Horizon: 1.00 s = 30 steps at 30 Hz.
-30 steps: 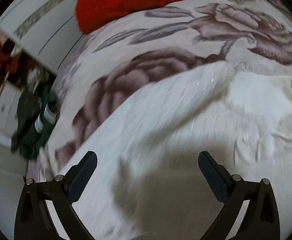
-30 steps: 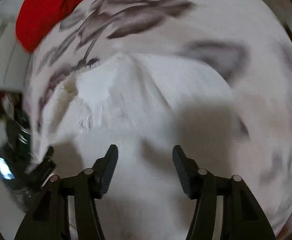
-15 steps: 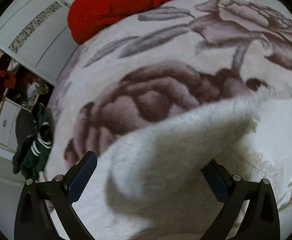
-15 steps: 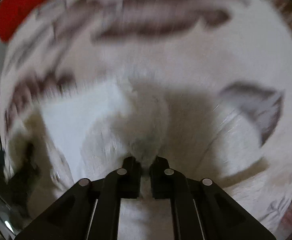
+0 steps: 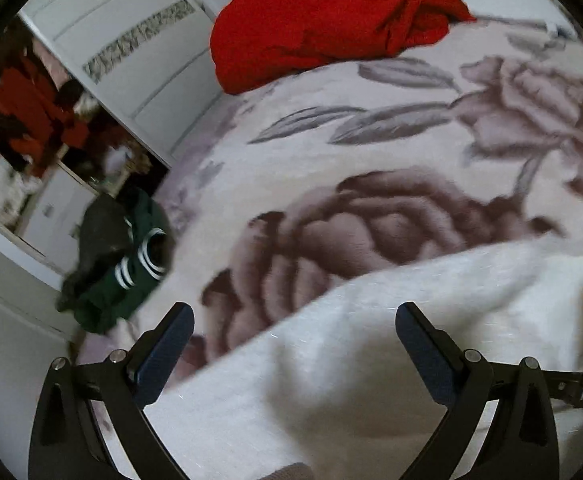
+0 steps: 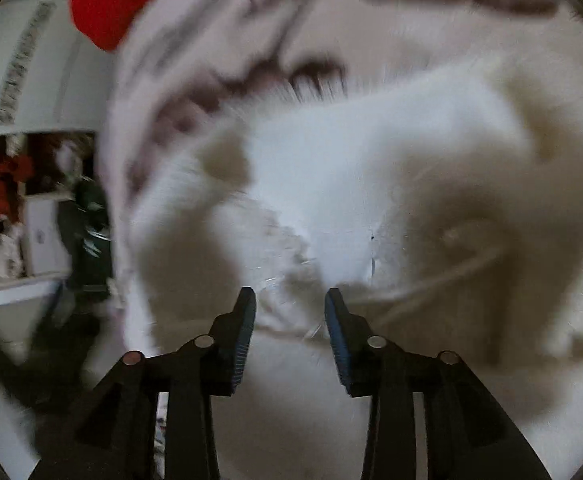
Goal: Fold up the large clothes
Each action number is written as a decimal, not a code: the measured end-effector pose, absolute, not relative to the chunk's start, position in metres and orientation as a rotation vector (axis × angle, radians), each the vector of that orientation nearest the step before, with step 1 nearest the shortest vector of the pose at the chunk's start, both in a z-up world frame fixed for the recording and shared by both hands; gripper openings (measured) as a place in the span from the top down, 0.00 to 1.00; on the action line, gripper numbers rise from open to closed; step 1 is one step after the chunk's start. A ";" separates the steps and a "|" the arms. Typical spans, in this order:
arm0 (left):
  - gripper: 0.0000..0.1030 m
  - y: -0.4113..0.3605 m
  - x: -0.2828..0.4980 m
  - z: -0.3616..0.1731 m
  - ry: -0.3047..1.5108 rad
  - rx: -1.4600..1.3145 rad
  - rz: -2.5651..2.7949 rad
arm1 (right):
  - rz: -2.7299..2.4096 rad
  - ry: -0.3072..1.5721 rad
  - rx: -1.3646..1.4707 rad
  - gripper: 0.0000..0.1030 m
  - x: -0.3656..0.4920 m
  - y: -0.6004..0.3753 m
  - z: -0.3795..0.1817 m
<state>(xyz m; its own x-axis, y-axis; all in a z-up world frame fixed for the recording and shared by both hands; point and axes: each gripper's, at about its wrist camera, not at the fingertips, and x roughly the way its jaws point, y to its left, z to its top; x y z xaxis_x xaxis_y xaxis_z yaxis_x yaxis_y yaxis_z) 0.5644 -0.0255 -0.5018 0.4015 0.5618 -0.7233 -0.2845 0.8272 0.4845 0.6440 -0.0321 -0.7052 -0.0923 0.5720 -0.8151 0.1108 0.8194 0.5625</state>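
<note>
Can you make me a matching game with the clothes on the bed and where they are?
Things:
1. white fluffy garment
2. red garment
3. green garment with white stripes
4. left gripper

Places or states:
A. bunched up at the far end of the floral blanket
B. hanging at the blanket's left edge
C. jaws wide open, holding nothing
D. spread on the blanket right under the gripper fingers

Pairs: 1-D, 2-A, 3-B, 4-C
</note>
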 end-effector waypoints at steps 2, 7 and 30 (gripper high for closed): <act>0.00 -0.019 0.567 -0.515 1.055 0.352 0.548 | 0.413 1.668 0.532 0.63 0.650 -0.011 -0.726; 0.00 -0.003 0.561 -0.513 1.036 0.354 0.568 | 0.356 1.507 0.341 0.88 0.640 0.025 -0.689; 0.00 0.199 0.186 -0.513 1.470 -0.485 0.826 | 0.101 1.579 0.368 0.35 0.393 -0.036 -0.600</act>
